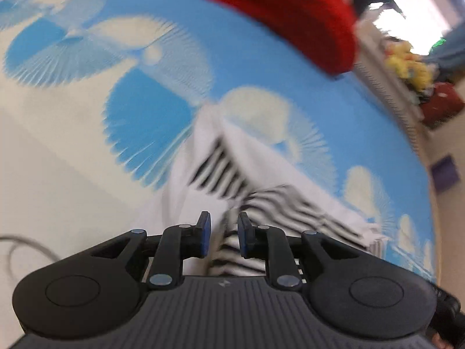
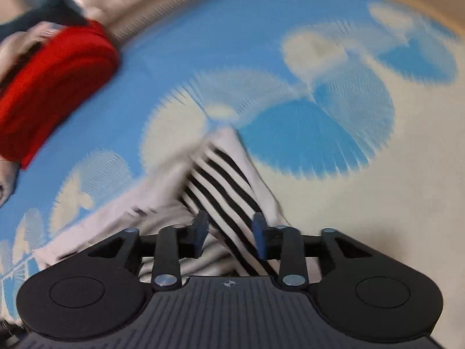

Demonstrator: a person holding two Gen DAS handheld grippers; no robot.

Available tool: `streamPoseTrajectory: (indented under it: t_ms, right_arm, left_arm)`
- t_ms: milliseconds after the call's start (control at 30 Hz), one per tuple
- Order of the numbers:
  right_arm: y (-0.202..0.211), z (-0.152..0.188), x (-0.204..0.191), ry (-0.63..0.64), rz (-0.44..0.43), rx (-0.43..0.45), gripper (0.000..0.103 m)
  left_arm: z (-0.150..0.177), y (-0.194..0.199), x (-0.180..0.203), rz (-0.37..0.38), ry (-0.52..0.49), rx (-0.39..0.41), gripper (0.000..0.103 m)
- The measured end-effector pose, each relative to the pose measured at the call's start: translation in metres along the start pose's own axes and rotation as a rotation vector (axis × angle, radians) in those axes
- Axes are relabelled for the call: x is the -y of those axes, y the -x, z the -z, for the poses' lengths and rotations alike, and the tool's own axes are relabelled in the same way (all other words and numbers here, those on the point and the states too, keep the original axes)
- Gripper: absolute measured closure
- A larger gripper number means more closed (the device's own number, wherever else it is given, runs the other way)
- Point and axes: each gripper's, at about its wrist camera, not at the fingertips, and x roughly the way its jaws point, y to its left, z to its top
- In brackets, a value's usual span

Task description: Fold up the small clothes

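A small white garment with black stripes (image 1: 229,157) lies crumpled on a blue and white patterned sheet (image 1: 151,110). My left gripper (image 1: 224,237) is right over its near striped part, jaws narrowly apart with cloth between the blue pads; a grip cannot be told. The garment also shows in the right wrist view (image 2: 221,174). My right gripper (image 2: 229,237) is open, its pads on either side of a striped fold. Both views are motion-blurred.
A folded red garment (image 1: 293,14) lies at the far side of the sheet; it also shows in the right wrist view (image 2: 49,87). Yellow soft toys (image 1: 407,64) and a red box (image 1: 441,101) stand beyond the bed edge. A grey cable (image 1: 26,247) lies at left.
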Motion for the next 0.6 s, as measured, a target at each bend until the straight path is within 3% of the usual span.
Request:
streamPoseTrajectory:
  t_ms: [67, 133, 167, 233, 267, 333, 467, 533, 600]
  right_arm:
    - [-0.006, 0.005, -0.009, 0.018, -0.132, -0.070, 0.062]
    - [-0.026, 0.016, -0.015, 0.009, -0.252, -0.231, 0.059]
    - [-0.039, 0.025, -0.017, 0.002, -0.269, -0.332, 0.057]
    - [-0.056, 0.043, -0.019, 0.028, -0.189, -0.469, 0.054]
    - [-0.060, 0.049, -0.018, 0.044, -0.150, -0.482, 0.054]
    - [-0.057, 0.050, -0.024, 0.069, -0.132, -0.453, 0.054]
    - [-0.032, 0.049, -0.050, 0.153, -0.297, -0.387, 0.053]
    - [-0.029, 0.054, -0.059, 0.173, -0.379, -0.417, 0.053]
    - [-0.031, 0.070, -0.067, 0.222, -0.386, -0.476, 0.053]
  left_arm:
    - [0.005, -0.007, 0.005, 0.071, -0.004, -0.041, 0.083]
    - [0.012, -0.021, 0.004, 0.096, 0.019, -0.108, 0.083]
    - [0.016, -0.032, 0.002, 0.069, 0.031, -0.152, 0.083]
    - [0.025, -0.051, -0.006, -0.059, 0.030, -0.232, 0.086]
    - [0.028, -0.056, -0.008, -0.096, 0.036, -0.247, 0.095]
    - [0.026, -0.052, -0.002, -0.102, 0.030, -0.217, 0.095]
    - [0.023, -0.024, 0.032, -0.032, -0.127, -0.100, 0.093]
    - [0.023, -0.024, 0.039, 0.020, -0.139, -0.123, 0.091]
    - [0.027, -0.032, 0.037, 0.011, -0.121, -0.174, 0.089]
